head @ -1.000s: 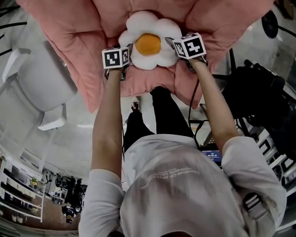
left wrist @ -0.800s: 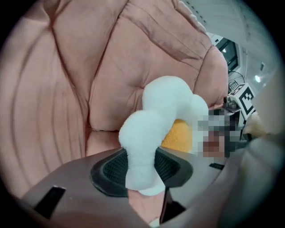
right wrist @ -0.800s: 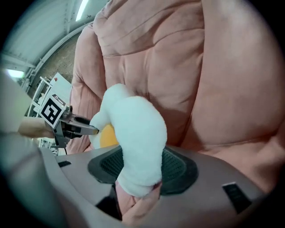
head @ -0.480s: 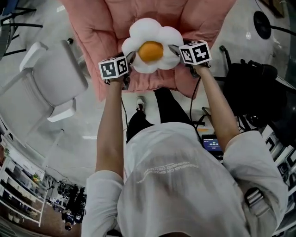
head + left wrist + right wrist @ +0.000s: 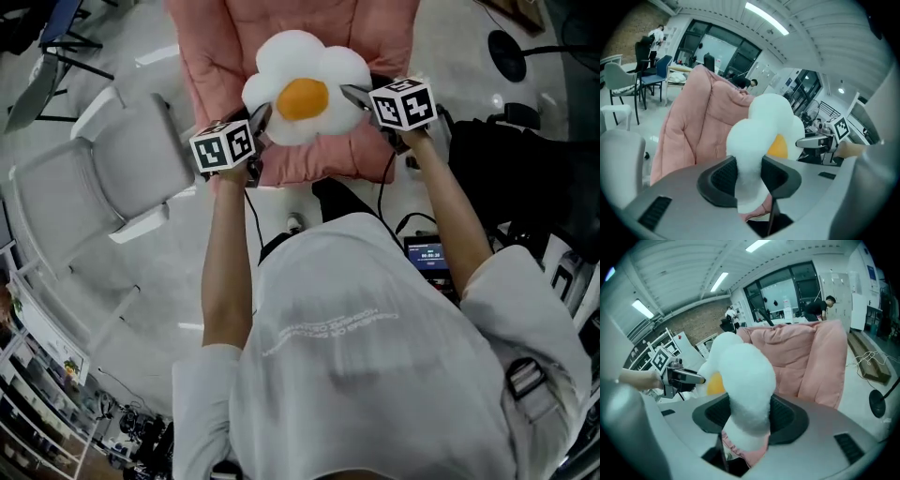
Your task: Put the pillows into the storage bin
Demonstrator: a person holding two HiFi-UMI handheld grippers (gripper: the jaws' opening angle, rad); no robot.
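Note:
A white flower-shaped pillow (image 5: 305,86) with an orange centre hangs in the air between both grippers, in front of a big pink cushion (image 5: 291,28). My left gripper (image 5: 260,122) pinches a white petal (image 5: 747,154) on the pillow's left side, and its jaws are still closing on it. On the opposite side my right gripper (image 5: 354,94) squeezes another petal (image 5: 745,380) between its pads. Each gripper view shows the other gripper beyond the pillow. A pale grey box-like thing with white edges (image 5: 122,173) stands to the left; I cannot tell whether it is the storage bin.
The person's legs and a shoe (image 5: 296,223) are below the pillow. Black equipment and cables (image 5: 525,178) lie to the right, with a small lit screen (image 5: 429,255). Shelves (image 5: 28,375) line the lower left. Chairs (image 5: 628,84) and people stand far off in the left gripper view.
The pillow has come up off the pink cushion and is held clear of it. Both grippers have swung with it, and the grey box-like thing now lies closer to them.

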